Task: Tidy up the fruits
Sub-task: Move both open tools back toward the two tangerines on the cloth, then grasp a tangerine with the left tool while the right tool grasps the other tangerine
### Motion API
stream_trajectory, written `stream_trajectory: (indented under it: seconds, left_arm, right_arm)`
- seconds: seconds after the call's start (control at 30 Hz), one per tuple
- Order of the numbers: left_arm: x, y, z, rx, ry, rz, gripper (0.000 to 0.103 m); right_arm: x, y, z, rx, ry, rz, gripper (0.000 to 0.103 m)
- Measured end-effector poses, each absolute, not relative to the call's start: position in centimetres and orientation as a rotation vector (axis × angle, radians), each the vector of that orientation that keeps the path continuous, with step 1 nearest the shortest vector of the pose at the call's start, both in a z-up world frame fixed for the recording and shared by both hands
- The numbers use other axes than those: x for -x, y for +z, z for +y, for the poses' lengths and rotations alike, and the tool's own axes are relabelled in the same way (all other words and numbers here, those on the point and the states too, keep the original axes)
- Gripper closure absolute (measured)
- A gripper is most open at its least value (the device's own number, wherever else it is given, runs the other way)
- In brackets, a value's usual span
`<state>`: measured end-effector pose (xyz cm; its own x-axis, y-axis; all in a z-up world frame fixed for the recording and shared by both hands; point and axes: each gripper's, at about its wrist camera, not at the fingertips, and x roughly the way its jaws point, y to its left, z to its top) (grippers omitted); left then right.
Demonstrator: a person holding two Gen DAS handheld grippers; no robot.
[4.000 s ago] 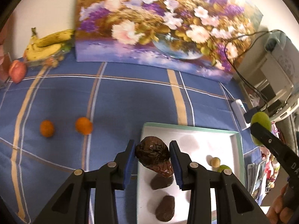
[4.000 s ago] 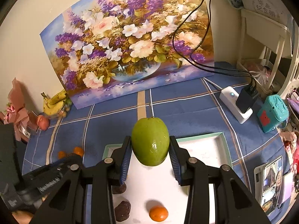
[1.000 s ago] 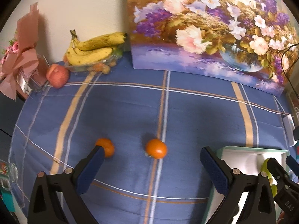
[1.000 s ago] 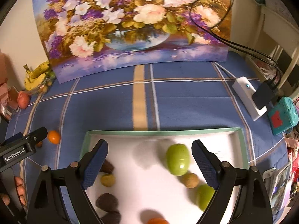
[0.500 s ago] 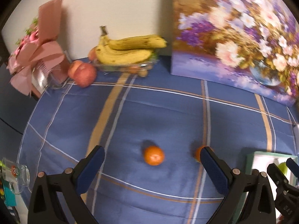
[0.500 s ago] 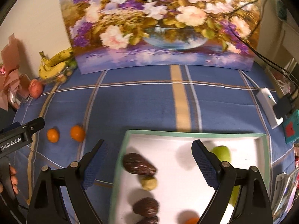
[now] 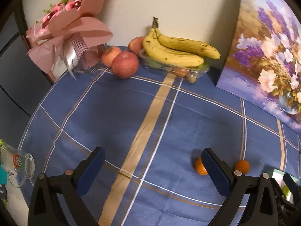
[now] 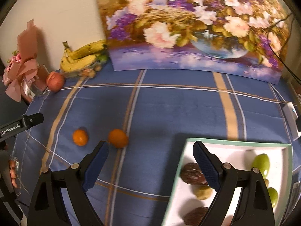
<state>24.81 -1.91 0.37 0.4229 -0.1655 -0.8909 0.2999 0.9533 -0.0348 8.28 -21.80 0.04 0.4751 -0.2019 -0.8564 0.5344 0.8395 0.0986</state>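
Two small oranges lie on the blue checked tablecloth: one [image 8: 80, 137] to the left, one [image 8: 118, 138] just beyond my right gripper's left fingertip. In the left wrist view they [image 7: 200, 166] [image 7: 242, 166] sit by the right finger. A white tray [image 8: 235, 145] with a green rim holds dark avocados [image 8: 191, 170], a green mango [image 8: 260, 163] and small fruits. My left gripper [image 7: 152, 164] is open and empty over bare cloth. My right gripper [image 8: 150, 155] is open and empty, between the oranges and the tray.
Bananas [image 7: 175, 50] on a clear container, red apples [image 7: 125, 64] and a pink bouquet [image 7: 69, 30] stand at the back left by the wall. A flower painting [image 8: 188, 24] leans at the back. A glass mug [image 7: 18, 166] sits at the table's left edge. A white charger [image 8: 290, 115] lies far right.
Both grippers have swung left, staying open and empty. The oranges shifted right in the left view; the tray shifted right in the right view.
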Motion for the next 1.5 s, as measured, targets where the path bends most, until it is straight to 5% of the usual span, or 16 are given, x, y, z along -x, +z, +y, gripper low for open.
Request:
stream_trajectory:
  seconds: [0.5,1.07,1.5]
  left_arm:
    - [-25.2,-3.4,-4.5,-0.057,-0.412,1.196,0.003]
    - [-24.4,-6.0,-8.5,-0.052,-0.546,1.248,0.047]
    - [-23.9,-7.3,-9.1,-0.054,-0.574,1.266,0.069]
  right_arm:
    - [-11.5,-2.5,-19.4,-0.323,-0.404,0.987,0.012]
    - [-13.9,-6.3,-19.4,-0.32,-0.324,1.016,0.066]
    - [-13.9,-6.2,-18.9,-0.296,-0.308,1.012,0.068]
